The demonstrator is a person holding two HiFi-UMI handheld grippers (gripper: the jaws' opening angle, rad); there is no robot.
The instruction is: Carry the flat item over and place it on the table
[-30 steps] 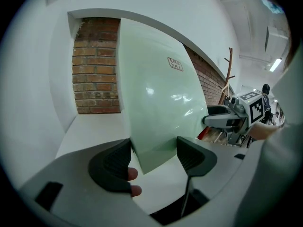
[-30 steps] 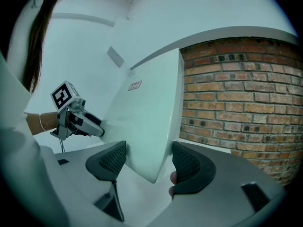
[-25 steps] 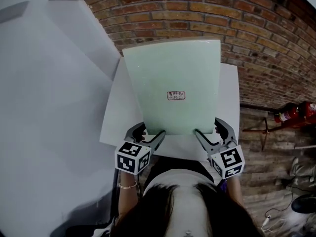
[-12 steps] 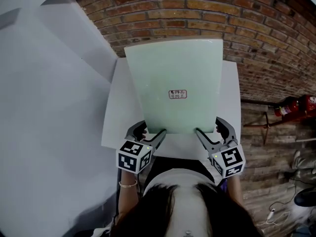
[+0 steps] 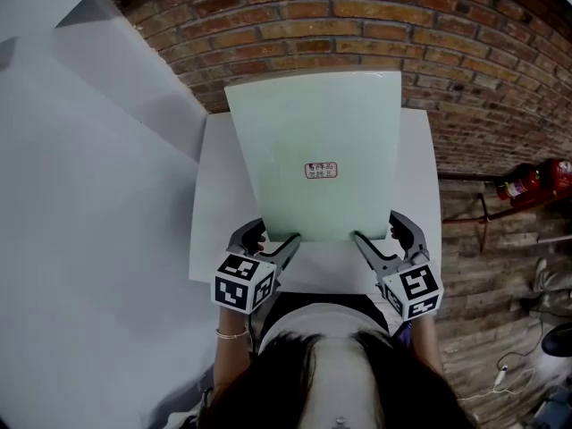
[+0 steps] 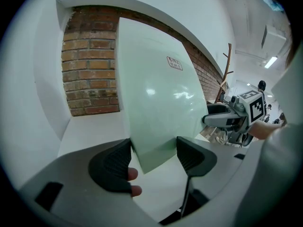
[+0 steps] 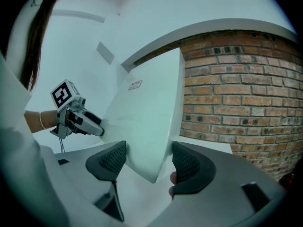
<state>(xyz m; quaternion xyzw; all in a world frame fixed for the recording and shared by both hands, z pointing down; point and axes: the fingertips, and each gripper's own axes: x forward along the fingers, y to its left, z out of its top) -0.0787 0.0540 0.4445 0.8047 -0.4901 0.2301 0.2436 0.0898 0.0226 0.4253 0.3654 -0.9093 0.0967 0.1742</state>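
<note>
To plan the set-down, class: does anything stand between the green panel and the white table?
Nothing visible does. The left gripper and right gripper hold the green panel by its near corners above the white table, whose visible surface is bare.

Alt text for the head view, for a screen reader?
Seen from above, a pale green flat rectangular panel with a small label is held at its two near corners by the left gripper and the right gripper, over a white table against a red brick wall.

L tool (image 6: 154, 157) jaws on green panel (image 6: 156, 98) corner, R tool (image 6: 210, 120) at far corner, white table (image 6: 92, 129) below, brick wall (image 6: 90, 74) behind
</note>
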